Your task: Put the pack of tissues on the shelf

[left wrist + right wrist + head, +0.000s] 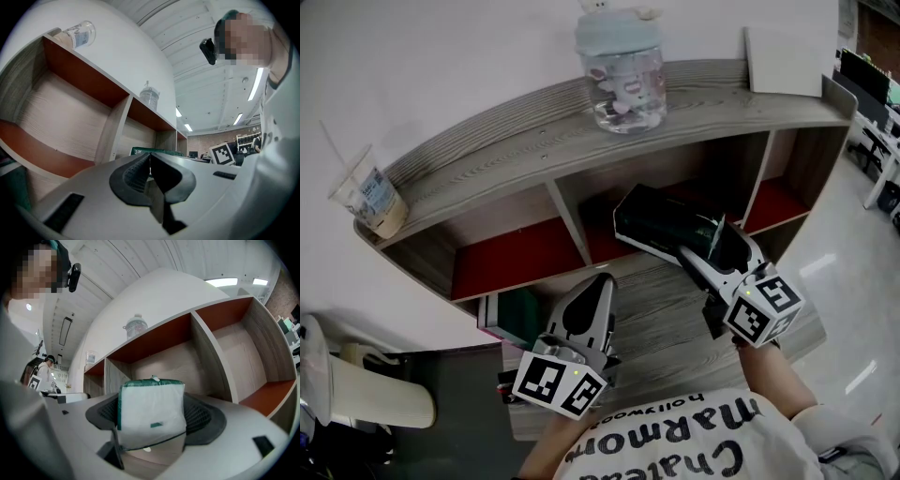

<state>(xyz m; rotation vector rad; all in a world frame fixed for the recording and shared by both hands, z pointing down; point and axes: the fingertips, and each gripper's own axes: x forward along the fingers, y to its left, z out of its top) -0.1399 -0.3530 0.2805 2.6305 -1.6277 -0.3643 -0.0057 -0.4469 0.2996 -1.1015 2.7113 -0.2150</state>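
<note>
white green-edged pack of tissues (150, 411), right hand-held gripper (152, 420) clamped

shelf (487, 161) top board | left end: clear plastic cup (371, 200), straw (336, 148), upright | middle: clear jar (621, 84), pale blue lid (617, 34) | right end, back edge: white flat panel (785, 60) | lower left: green box (514, 317), partly hidden

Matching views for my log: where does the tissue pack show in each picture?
Head view: tissue pack centre right, in the right hand-held gripper, before the middle bay of the shelf.
Left gripper view: tissue pack is a green strip low centre, beyond the jaws.
Right gripper view: tissue pack low centre, clamped between the jaws.
Shared landmark: the jar atop the shelf.
</note>
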